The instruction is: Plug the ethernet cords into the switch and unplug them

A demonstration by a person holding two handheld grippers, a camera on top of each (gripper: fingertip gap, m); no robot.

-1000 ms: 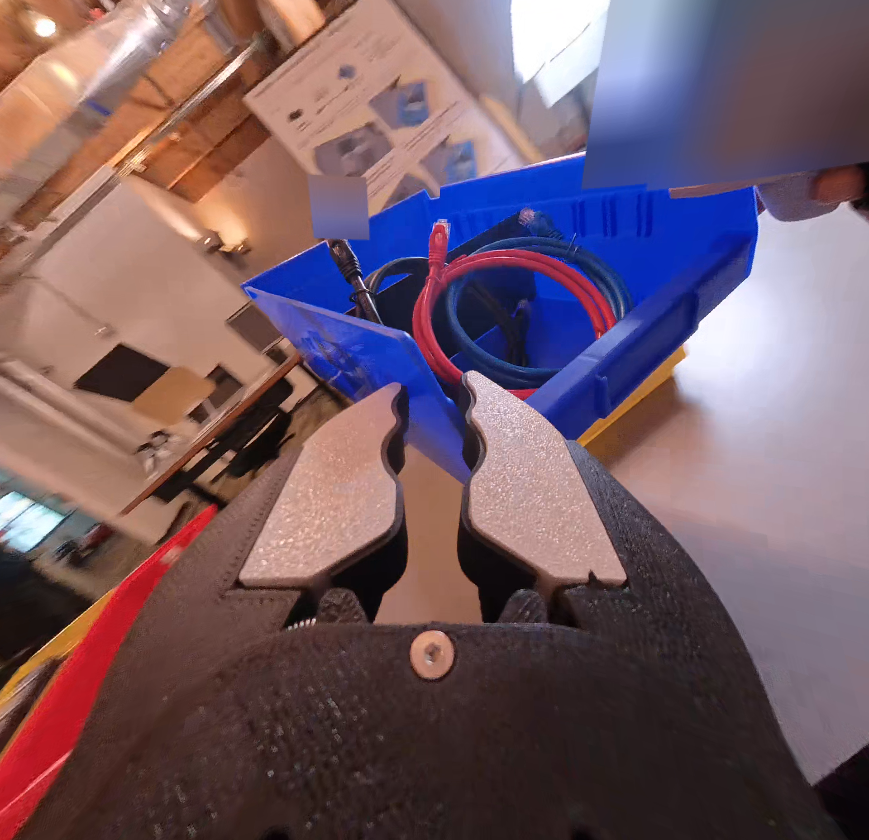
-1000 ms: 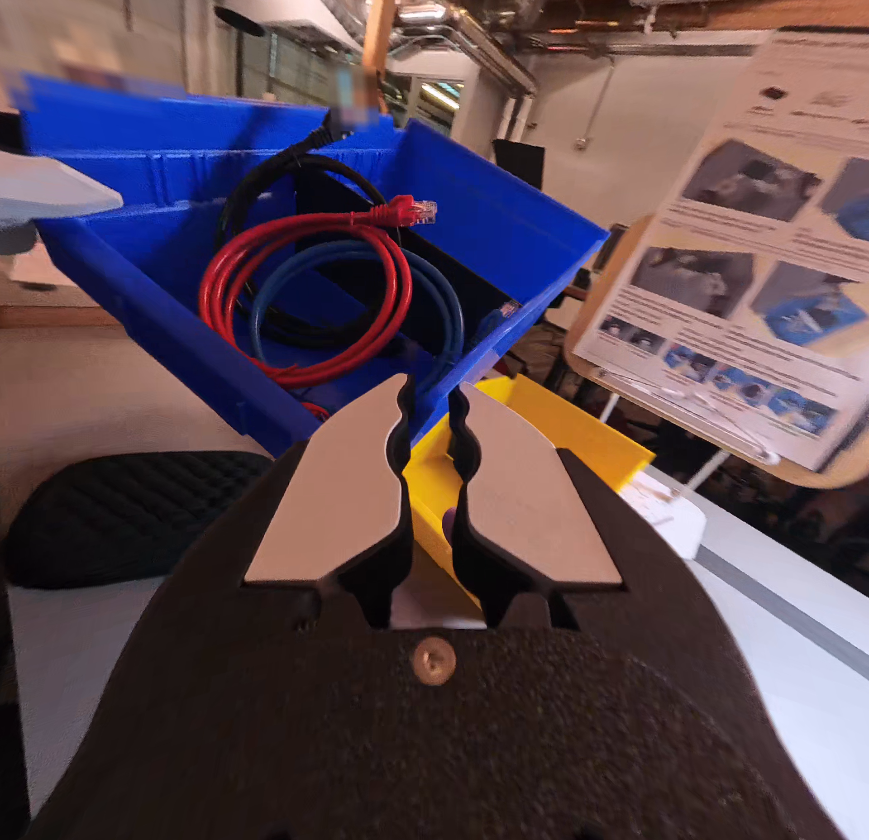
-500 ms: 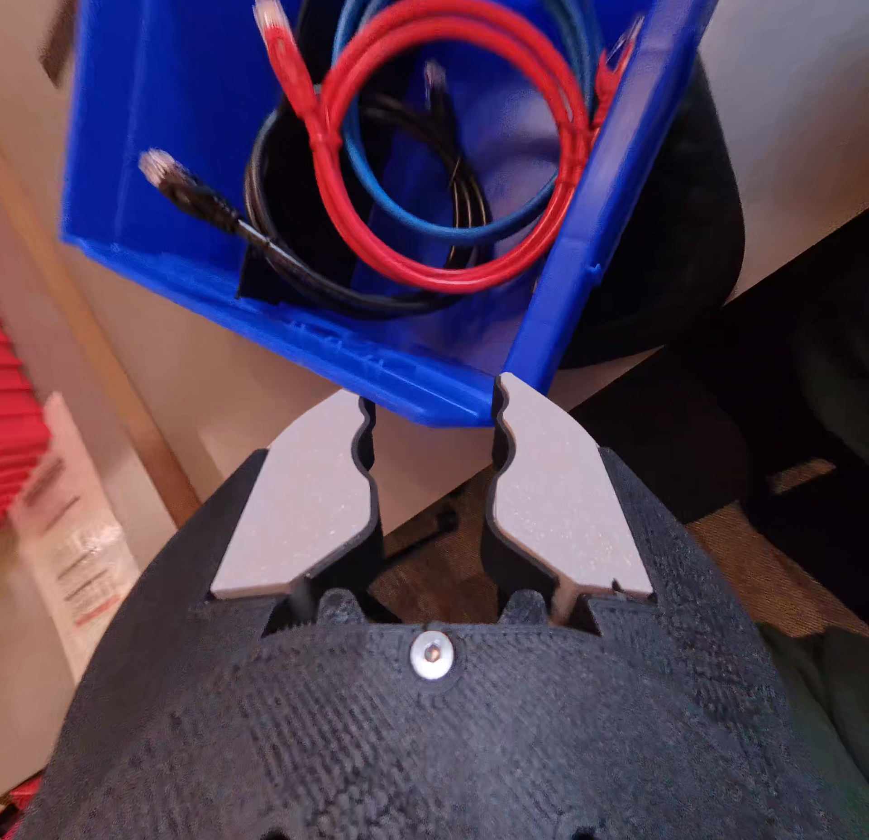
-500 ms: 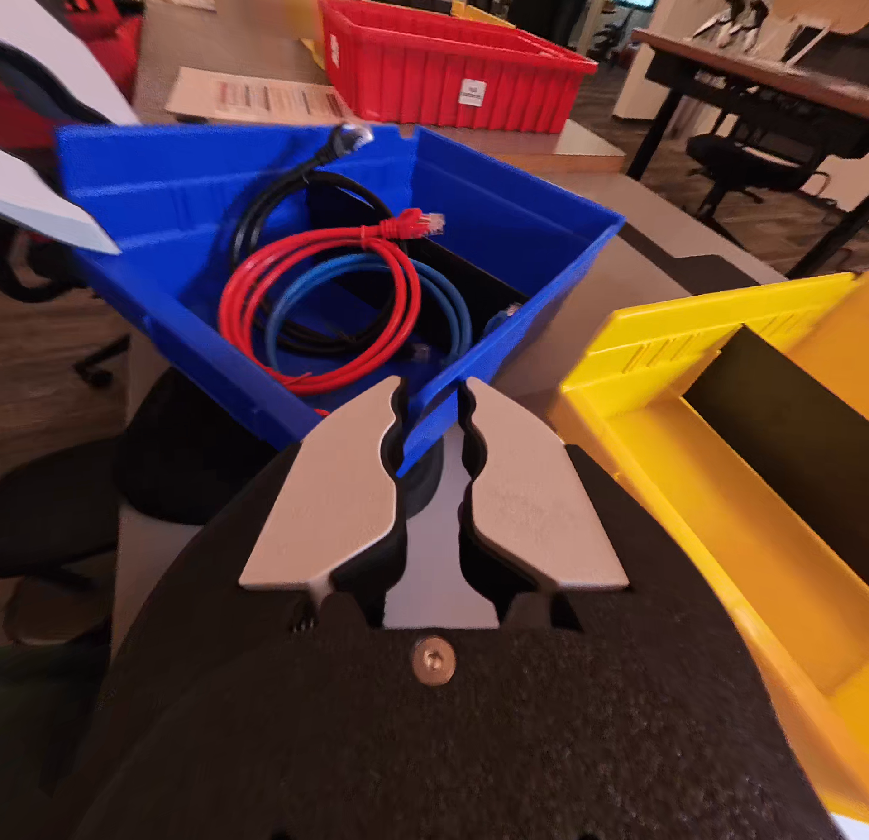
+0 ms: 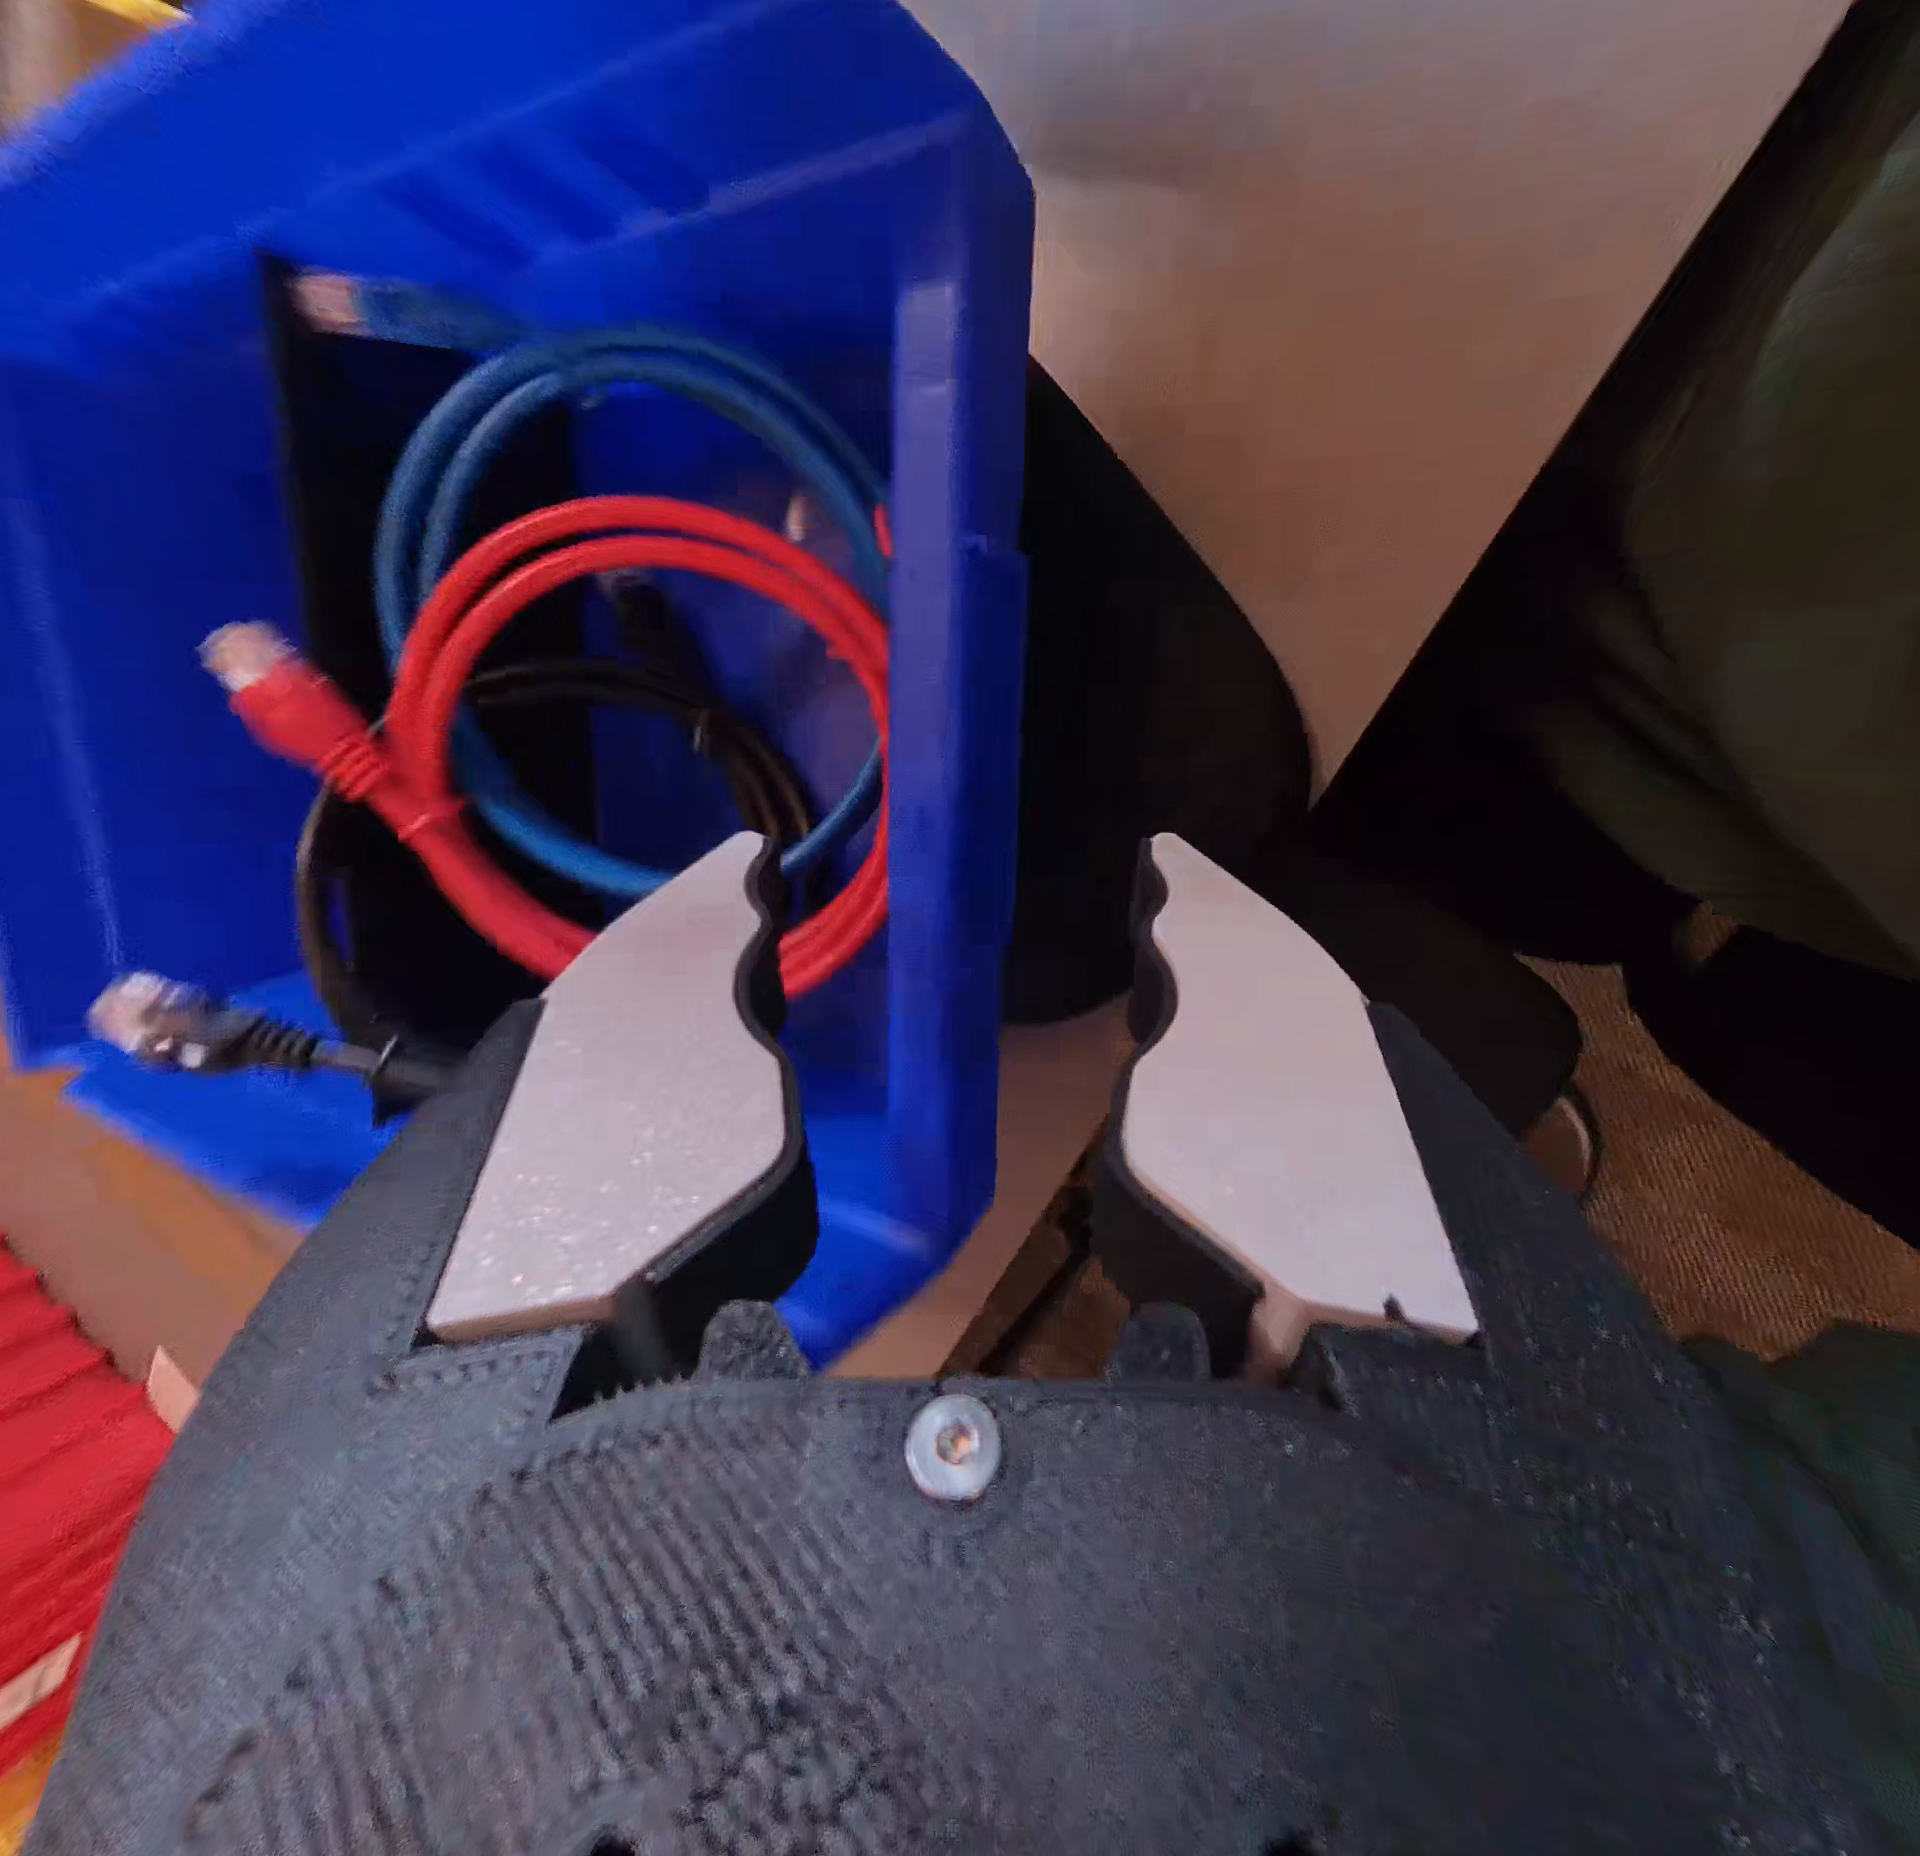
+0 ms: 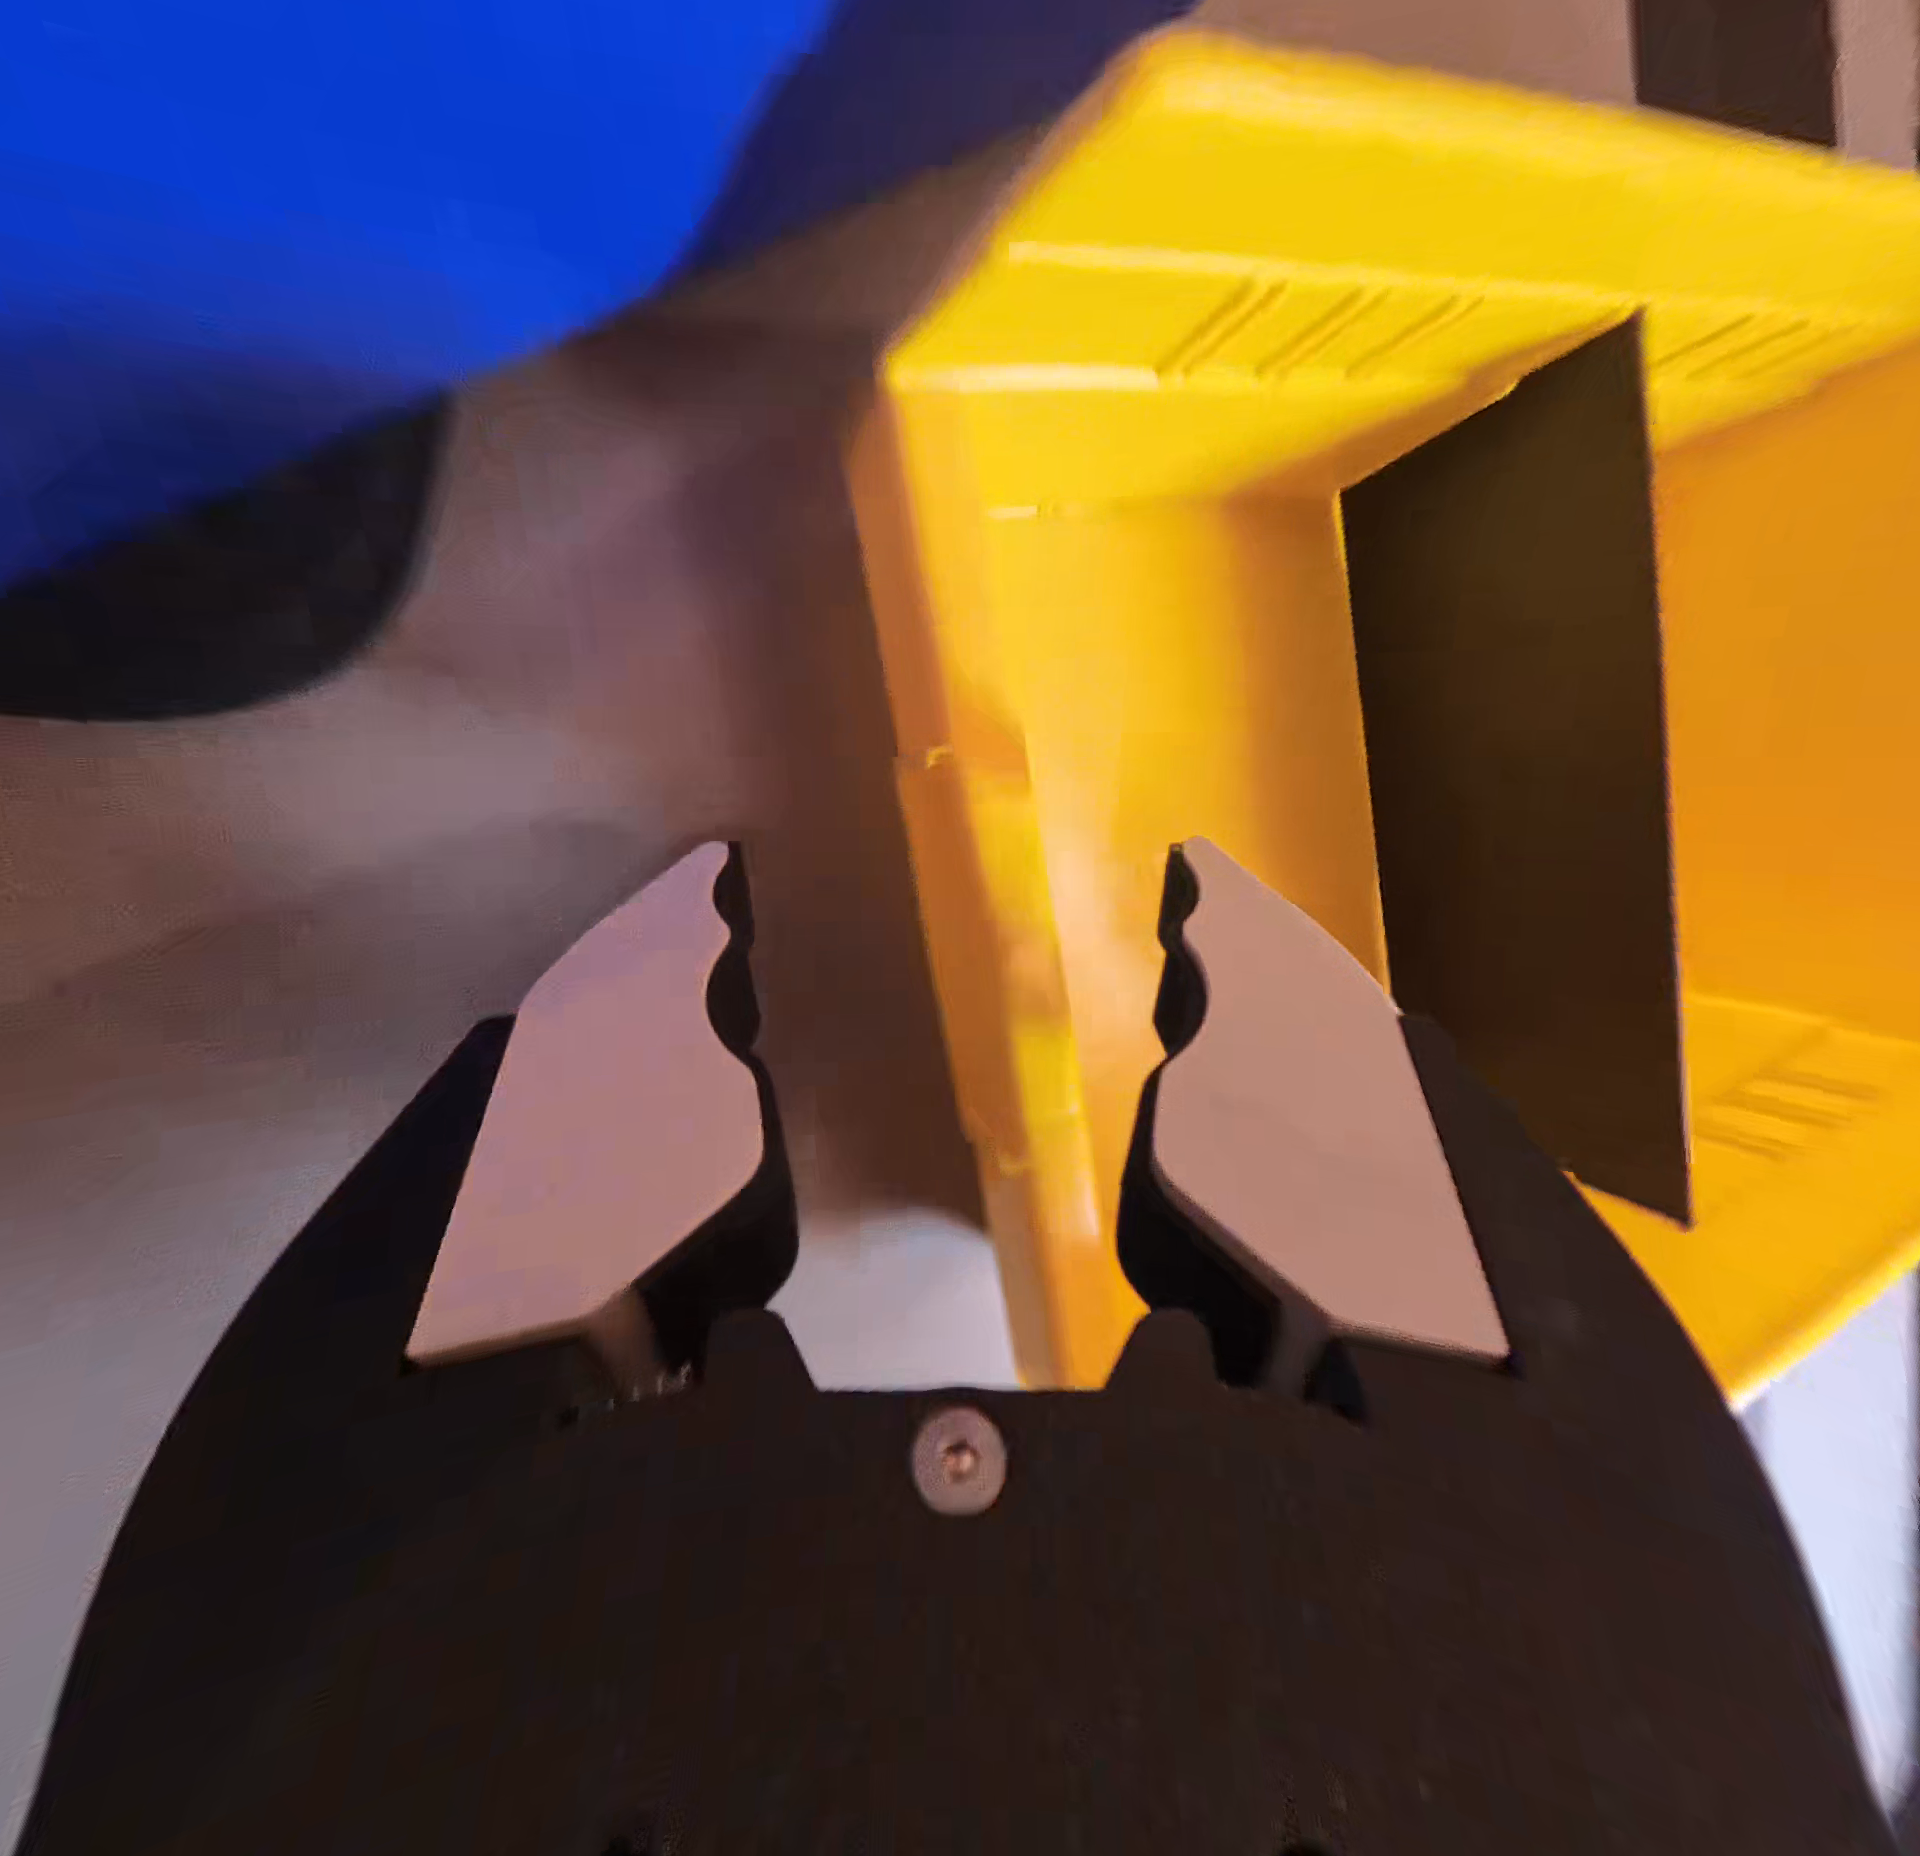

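Observation:
A blue bin [image 5: 951, 663] holds a coiled red ethernet cord [image 5: 343, 757], a blue cord [image 5: 436, 456] and a black cord [image 5: 208, 1027]. A dark panel stands behind the coils; I cannot tell whether it is the switch. My left gripper [image 5: 951, 850] is open and straddles the bin's right wall, one finger inside near the red coil, one outside. My right gripper [image 6: 956, 850] is open and straddles the wall of a yellow bin [image 6: 1039, 435]. The blue bin [image 6: 312, 144] shows as a blur at the upper left of the right wrist view.
A black divider [image 6: 1507, 767] stands inside the yellow bin. A black mat [image 5: 1143, 715] lies under the blue bin on the pale table [image 5: 1351, 196]. A red bin [image 5: 62, 1443] is at lower left. A person's dark clothing [image 5: 1714, 559] is beyond the table edge. My hands' fingertips stand some 25 cm from each other.
Both grippers were shut on the blue bin's walls, holding it tilted. Both have let go and opened wide. The right view has swung from the blue bin to the yellow bin.

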